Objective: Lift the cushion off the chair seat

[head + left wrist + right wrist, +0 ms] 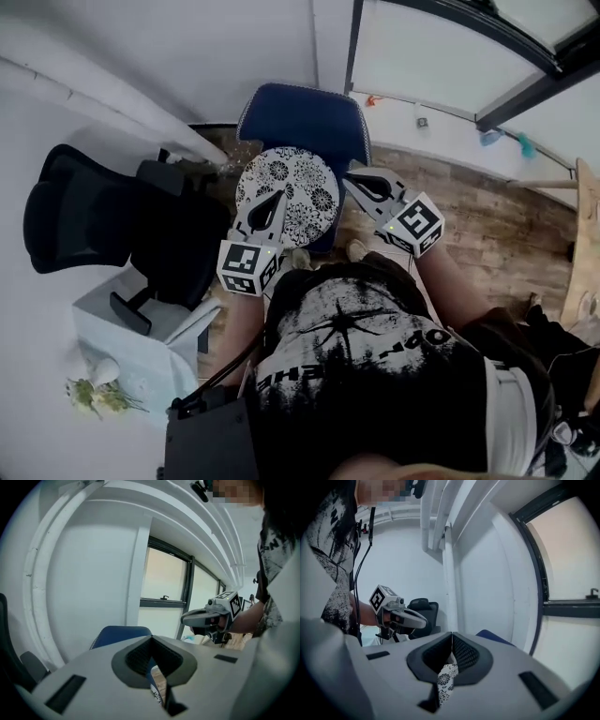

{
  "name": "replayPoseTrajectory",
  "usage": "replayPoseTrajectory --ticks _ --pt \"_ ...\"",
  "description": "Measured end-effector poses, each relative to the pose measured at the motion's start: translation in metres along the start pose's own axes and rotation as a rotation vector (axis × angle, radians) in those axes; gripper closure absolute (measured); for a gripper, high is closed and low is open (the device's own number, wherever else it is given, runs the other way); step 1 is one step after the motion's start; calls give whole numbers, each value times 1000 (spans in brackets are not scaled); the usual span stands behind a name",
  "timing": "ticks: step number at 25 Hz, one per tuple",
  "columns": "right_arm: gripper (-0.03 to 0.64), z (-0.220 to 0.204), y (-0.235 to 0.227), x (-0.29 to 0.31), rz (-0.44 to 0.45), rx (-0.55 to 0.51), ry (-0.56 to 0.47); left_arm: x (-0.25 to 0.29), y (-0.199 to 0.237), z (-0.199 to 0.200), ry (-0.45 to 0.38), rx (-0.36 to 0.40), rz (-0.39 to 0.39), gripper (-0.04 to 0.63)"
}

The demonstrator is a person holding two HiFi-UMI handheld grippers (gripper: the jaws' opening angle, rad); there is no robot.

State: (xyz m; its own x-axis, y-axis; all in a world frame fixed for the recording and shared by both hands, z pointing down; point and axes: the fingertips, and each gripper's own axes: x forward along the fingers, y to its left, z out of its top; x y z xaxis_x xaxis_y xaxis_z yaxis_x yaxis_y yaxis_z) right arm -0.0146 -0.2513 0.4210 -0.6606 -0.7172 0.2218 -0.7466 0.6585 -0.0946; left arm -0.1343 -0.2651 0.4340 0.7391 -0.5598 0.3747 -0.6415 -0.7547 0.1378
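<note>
Cushion (298, 187) seemed light and soft, so my left gripper (277, 199) and right gripper (352, 176) each pinched 1 opposite rim, jaws closed.

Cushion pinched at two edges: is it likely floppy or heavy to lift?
Probably light: the cushion is held only by thin edge pinches of the left gripper and right gripper. Likely firm: its round outline looks flat over the blue chair, not drooping. The fabric rim might slip from the jaws.

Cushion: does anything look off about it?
Nothing damaged. The cushion is pinched at opposite edges by the left gripper and right gripper, over the blue chair.
</note>
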Motion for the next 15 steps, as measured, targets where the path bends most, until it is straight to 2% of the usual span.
replayPoseTrajectory --ticks 8,12,15 --pt "600 -11 2 7 -150 75 -20 13 14 -3 37 55 -149 583" --pt "598 -28 9 11 -185 112 2 20 12 -19 79 66 -218 583" --pt "598 -43 10 12 -196 136 24 25 9 -32 102 67 -242 583"
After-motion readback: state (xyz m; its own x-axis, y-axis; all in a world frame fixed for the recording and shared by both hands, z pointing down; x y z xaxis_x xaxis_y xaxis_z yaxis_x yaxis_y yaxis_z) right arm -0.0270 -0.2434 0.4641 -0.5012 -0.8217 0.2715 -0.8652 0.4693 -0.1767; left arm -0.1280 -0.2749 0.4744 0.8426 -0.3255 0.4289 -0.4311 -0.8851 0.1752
